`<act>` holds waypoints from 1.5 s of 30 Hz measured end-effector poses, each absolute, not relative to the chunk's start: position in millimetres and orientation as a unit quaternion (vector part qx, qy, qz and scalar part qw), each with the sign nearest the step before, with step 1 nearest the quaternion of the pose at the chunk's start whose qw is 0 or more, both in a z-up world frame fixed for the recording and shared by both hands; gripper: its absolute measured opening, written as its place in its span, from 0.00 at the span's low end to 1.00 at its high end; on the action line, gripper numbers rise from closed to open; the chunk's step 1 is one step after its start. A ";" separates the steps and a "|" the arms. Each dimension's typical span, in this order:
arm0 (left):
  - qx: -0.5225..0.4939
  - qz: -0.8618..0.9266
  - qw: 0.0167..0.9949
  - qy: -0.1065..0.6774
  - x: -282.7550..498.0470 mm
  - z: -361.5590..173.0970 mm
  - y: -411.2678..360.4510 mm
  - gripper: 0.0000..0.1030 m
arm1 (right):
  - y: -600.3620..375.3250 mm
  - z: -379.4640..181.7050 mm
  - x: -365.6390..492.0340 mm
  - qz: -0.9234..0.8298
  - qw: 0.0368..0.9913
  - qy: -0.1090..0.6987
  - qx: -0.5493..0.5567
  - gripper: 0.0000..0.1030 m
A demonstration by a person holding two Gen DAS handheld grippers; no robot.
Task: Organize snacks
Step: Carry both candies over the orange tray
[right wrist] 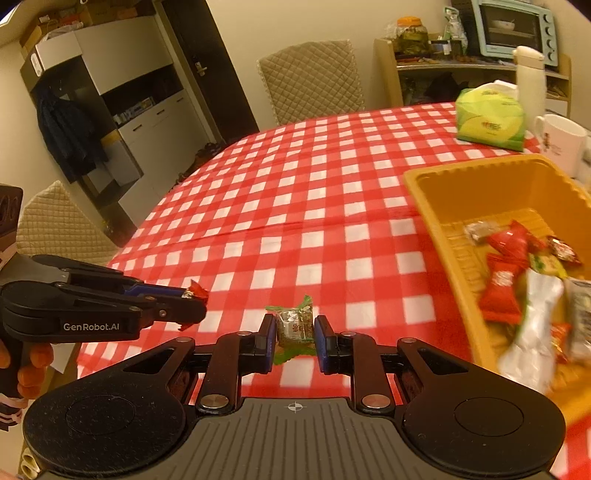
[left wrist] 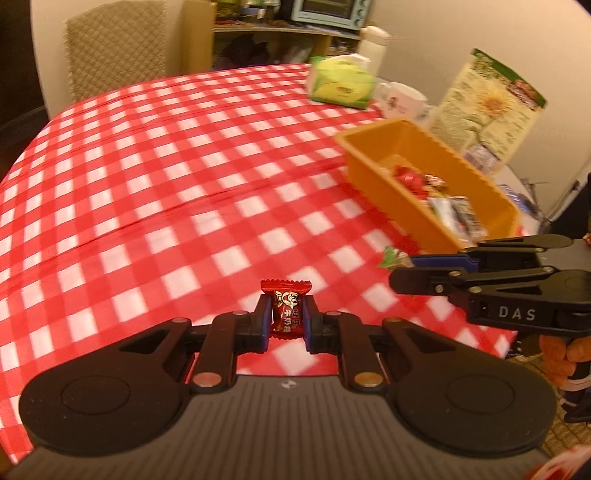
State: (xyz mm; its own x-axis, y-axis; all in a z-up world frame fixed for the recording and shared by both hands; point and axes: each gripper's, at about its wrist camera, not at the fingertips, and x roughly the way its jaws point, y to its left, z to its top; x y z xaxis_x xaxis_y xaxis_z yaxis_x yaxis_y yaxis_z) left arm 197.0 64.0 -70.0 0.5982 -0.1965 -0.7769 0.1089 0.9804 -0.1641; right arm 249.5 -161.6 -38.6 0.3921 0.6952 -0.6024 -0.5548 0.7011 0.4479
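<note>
Above the checked tablecloth (left wrist: 166, 177), left tool (left wrist: 287, 319) clamping red candy (left wrist: 286, 308), right tool (right wrist: 295, 334) green-wrapped candy (right wrist: 294, 325).

Warm yellowish light all around me. My surface (right wrist: 295, 192) wears a red-and-white checked cloth. Behind it stands a chair with a quilted beige cover (right wrist: 312, 83), and another quilted chair (right wrist: 55, 225) sits off to the left. Cream walls here. A dark door (right wrist: 207, 62) is shut beside a tall white-and-dark cabinet (right wrist: 110, 92), a dark jacket (right wrist: 68, 136) hanging at its side. On the far right, a wooden shelf unit (right wrist: 461, 74) carries a pale blue toaster oven (right wrist: 513, 29).
</note>
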 end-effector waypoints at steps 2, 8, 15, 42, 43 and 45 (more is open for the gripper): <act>-0.046 -0.098 0.894 0.435 195.5 -65.1 49.8 0.15 | -174.7 -35.6 243.6 0.372 0.833 0.401 0.090 0.22; -0.035 -0.130 0.897 0.420 194.3 -53.2 8.0 0.15 | -219.6 -29.2 232.0 0.345 0.845 0.396 0.100 0.22; -0.027 -0.152 0.900 0.407 197.9 -45.5 -36.3 0.15 | -278.6 -24.1 231.7 0.300 0.867 0.384 0.107 0.22; -0.008 -0.142 0.909 0.391 254.0 -40.1 -107.8 0.15 | -357.9 -55.2 328.6 0.241 0.891 0.383 0.041 0.22; -0.009 -0.141 0.909 0.392 255.9 -40.4 -108.4 0.15 | -357.2 -57.5 330.8 0.241 0.890 0.386 0.039 0.22; -0.009 -0.141 0.909 0.393 258.8 -41.2 -108.7 0.15 | -355.9 -61.4 334.3 0.241 0.888 0.391 0.035 0.22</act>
State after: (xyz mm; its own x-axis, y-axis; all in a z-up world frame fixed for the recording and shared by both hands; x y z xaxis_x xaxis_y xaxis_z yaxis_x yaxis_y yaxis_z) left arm 258.8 -108.7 -41.2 0.6516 -0.2629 -0.7116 0.2489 0.9602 -0.1268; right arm 334.3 -355.9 -61.4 0.5779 0.4545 -0.6779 -0.3997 0.8818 0.2504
